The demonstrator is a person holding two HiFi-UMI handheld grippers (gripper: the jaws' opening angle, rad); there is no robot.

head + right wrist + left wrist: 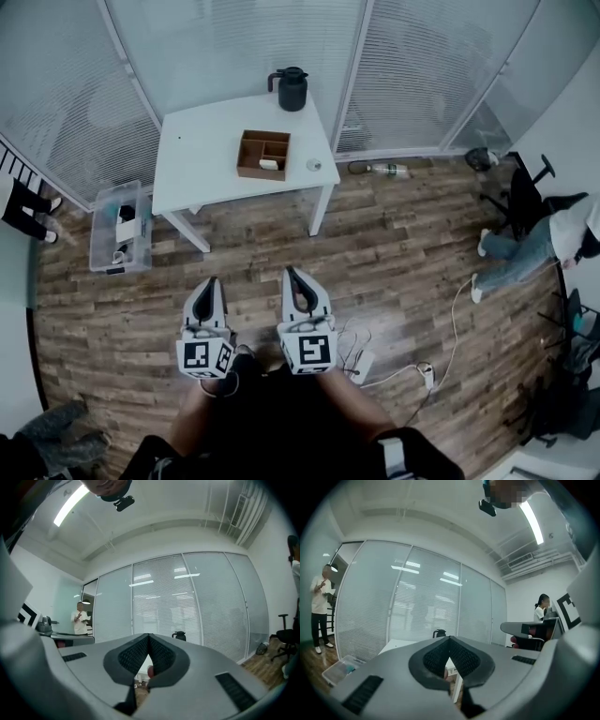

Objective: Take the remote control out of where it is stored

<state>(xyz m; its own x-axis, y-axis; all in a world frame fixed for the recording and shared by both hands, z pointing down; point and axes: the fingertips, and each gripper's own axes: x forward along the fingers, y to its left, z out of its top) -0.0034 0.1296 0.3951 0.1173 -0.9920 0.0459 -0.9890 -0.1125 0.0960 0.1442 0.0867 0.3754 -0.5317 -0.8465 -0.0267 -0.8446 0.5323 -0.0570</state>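
Stage: not begun; both grippers well short of the white table [202,159].
Left gripper [209,283]: jaws pressed together, nothing between.
Right gripper [293,274]: likewise closed and empty.
Remote control [270,164]: probably the pale bar in the wooden box [251,142] at the table's middle; too small to be sure.
Approach: step up to the table's near edge, spread one gripper's jaws, descend across the remote's narrow sides.
Care: brace the box with the other gripper; avoid the black jug [292,90] at the table's far edge.
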